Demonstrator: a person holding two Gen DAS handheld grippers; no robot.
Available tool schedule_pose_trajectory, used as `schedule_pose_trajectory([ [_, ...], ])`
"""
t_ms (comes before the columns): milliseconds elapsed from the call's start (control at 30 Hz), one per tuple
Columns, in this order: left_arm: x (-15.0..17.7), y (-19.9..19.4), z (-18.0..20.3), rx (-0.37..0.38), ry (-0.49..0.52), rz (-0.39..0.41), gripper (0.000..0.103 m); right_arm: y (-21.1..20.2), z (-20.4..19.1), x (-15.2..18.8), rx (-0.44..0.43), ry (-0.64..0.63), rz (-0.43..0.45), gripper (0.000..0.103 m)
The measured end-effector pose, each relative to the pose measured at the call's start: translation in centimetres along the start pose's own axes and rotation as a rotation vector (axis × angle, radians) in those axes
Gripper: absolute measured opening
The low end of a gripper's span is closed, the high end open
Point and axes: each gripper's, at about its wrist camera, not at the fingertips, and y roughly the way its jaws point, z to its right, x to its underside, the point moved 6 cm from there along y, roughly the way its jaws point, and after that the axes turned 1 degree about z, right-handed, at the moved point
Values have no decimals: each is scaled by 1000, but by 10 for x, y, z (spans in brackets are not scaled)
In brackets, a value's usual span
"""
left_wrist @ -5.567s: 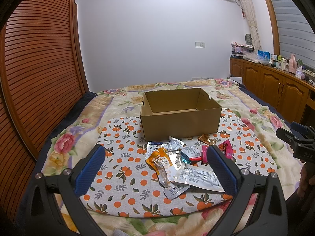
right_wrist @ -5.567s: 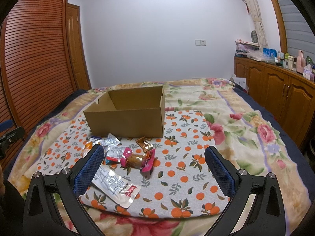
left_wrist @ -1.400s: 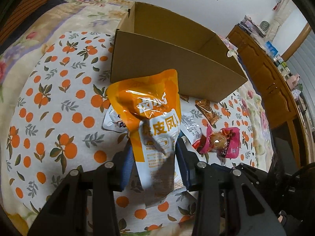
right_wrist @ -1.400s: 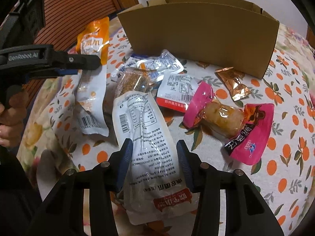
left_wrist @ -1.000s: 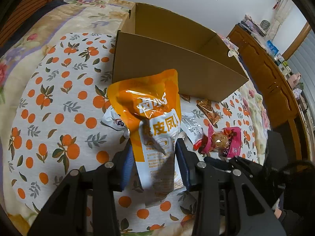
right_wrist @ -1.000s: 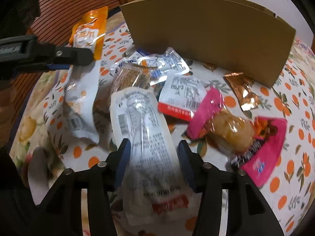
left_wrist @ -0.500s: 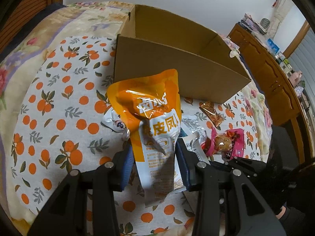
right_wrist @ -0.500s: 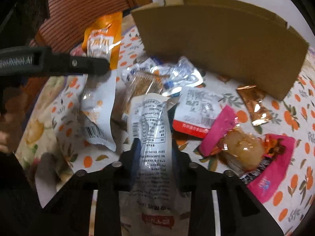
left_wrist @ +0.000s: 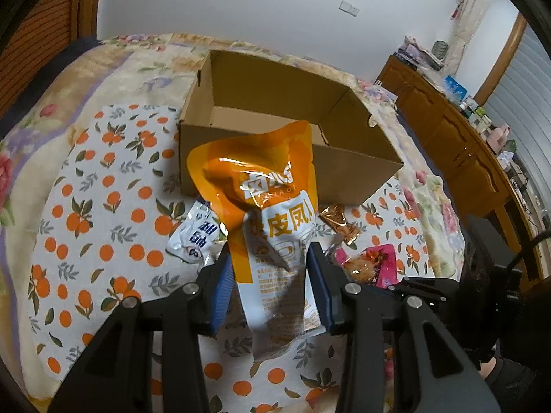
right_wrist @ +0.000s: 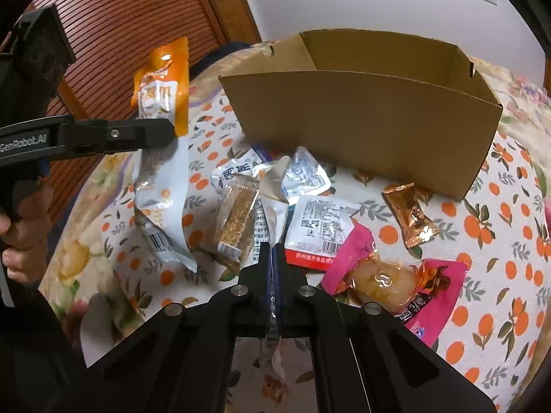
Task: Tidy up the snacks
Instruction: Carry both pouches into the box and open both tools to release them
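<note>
My left gripper [left_wrist: 270, 275] is shut on an orange and white snack pouch [left_wrist: 268, 192] and holds it up in front of the open cardboard box [left_wrist: 289, 158]. The pouch also shows in the right wrist view [right_wrist: 162, 103], hanging from the left gripper [right_wrist: 151, 136]. My right gripper [right_wrist: 273, 251] is shut on a clear silver-edged packet [right_wrist: 273, 189], seen edge-on, lifted off the cloth. The box [right_wrist: 361, 117] stands behind the snack pile and holds nothing I can see.
Loose snacks lie on the orange-print cloth [right_wrist: 499, 241]: a pink packet [right_wrist: 406, 282], a copper wrapper [right_wrist: 409, 218], a white red-edged packet [right_wrist: 320, 227], a grain bar [right_wrist: 237, 213]. A wooden cabinet [left_wrist: 458, 144] runs along the right; a slatted wooden door [right_wrist: 120, 34] is on the left.
My right gripper has closed fully on the clear packet and lifted it so it stands edge-on. My left gripper has raised the orange pouch closer to the box.
</note>
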Motion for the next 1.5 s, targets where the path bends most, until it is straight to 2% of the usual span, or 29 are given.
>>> schedule_pose_trajectory([
  [233,-11,-4,12,-3,50,19,39,-21,-5,-19,-11,-7,61,0],
  [533,-48,-14,25,-15,121,83,40,-48,8,-50,54,-15,121,0],
  [700,-74,-9,29,-18,156,106,40,-65,22,-82,98,-51,151,0],
  [933,-116,-3,37,-13,206,151,40,-86,40,-142,156,-94,214,0],
  [1200,-166,16,23,-22,203,208,40,-66,64,-200,226,-114,224,0],
  [1500,-174,53,-1,-27,152,196,40,-21,87,-219,289,-102,209,0],
])
